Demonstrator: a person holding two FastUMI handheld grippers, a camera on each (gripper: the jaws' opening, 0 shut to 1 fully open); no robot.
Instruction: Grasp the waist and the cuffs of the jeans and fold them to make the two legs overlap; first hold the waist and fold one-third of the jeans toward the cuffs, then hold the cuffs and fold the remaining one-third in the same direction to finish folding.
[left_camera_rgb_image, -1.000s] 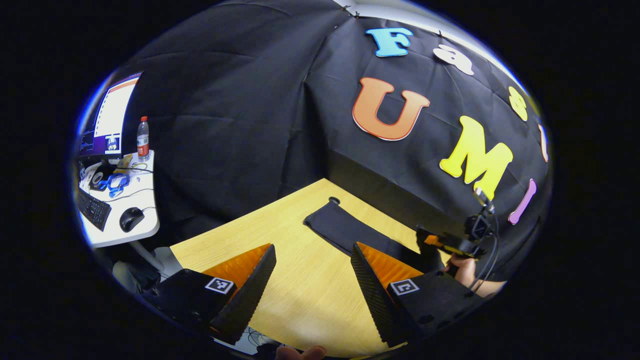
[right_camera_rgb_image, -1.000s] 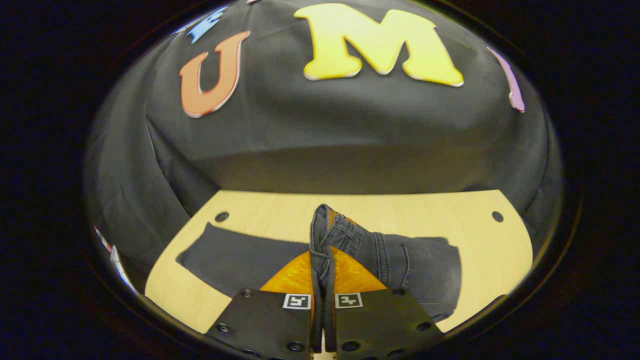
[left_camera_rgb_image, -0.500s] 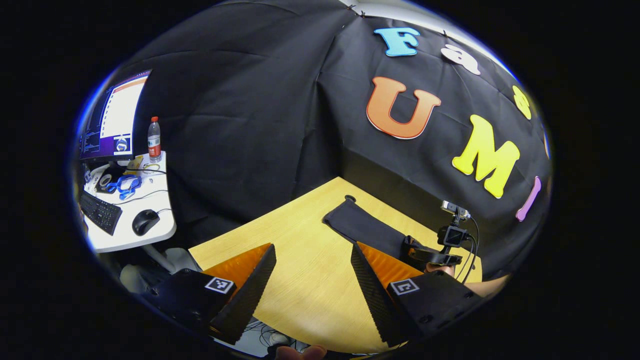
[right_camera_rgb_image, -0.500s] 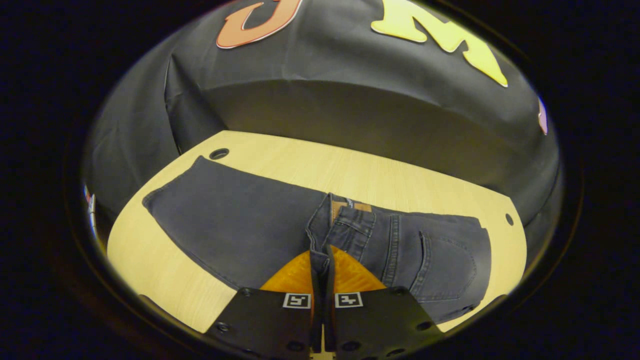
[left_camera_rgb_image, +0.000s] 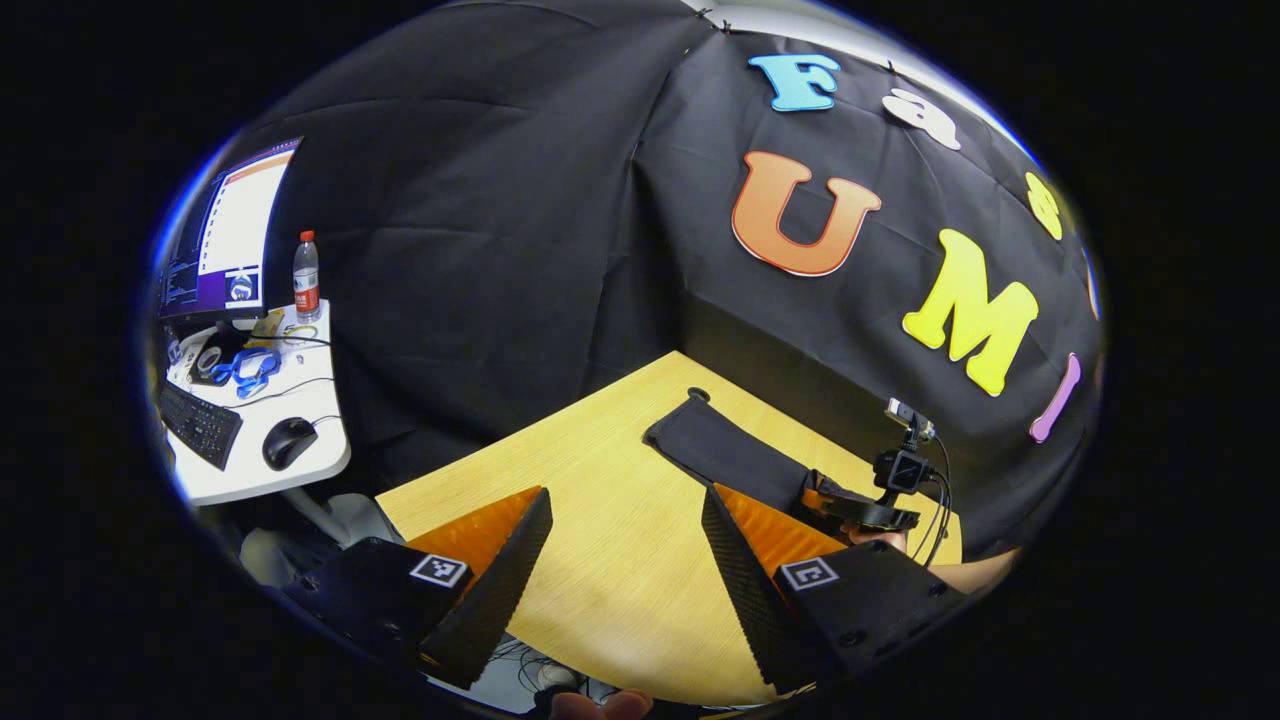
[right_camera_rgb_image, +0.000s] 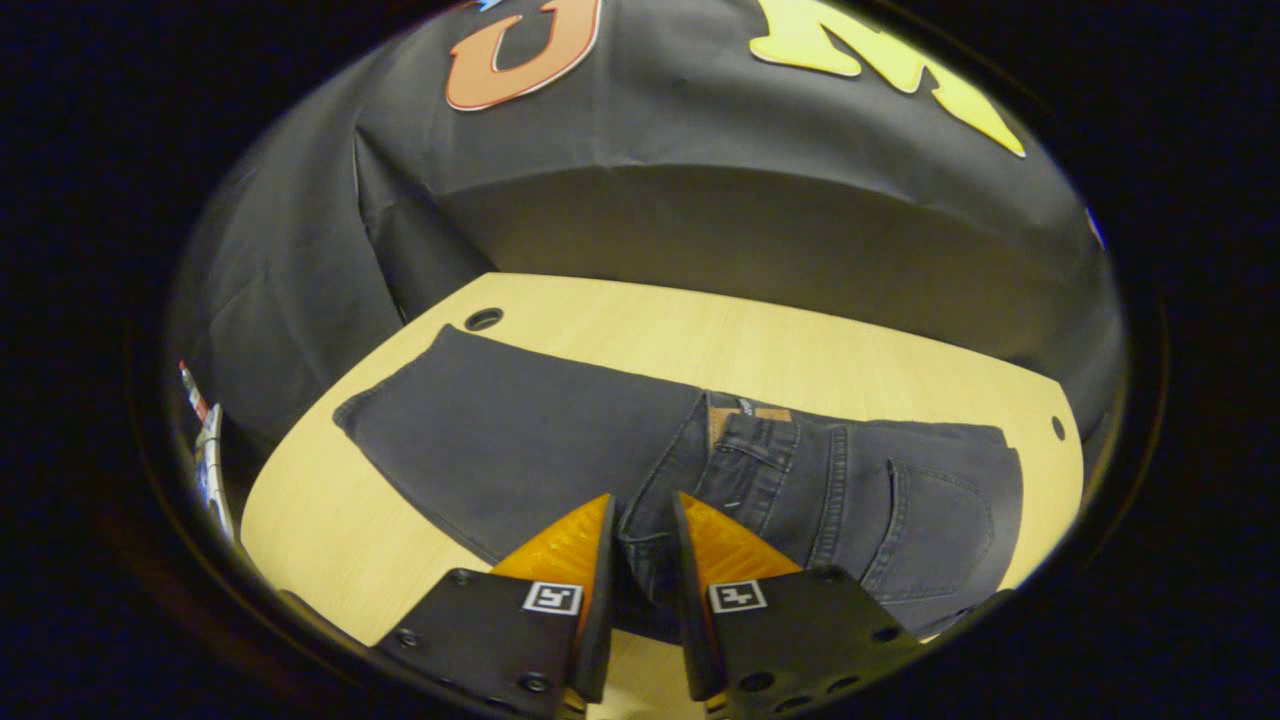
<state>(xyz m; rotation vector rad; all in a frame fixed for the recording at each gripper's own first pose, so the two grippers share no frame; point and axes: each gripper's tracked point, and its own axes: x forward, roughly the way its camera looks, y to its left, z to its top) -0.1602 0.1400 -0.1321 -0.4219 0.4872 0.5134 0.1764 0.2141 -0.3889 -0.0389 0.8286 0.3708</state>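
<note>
Right hand-held gripper (right_camera_rgb_image: 640, 560), bottom centre of right gripper view: fingers parted slightly, waist of jeans (right_camera_rgb_image: 640, 470) loose between them, folded onto legs mid-worktop (right_camera_rgb_image: 330, 540). Left hand-held gripper (left_camera_rgb_image: 625, 560) spread wide, empty. Advice: back straight out so fold stays flat; cuffs next.
</note>
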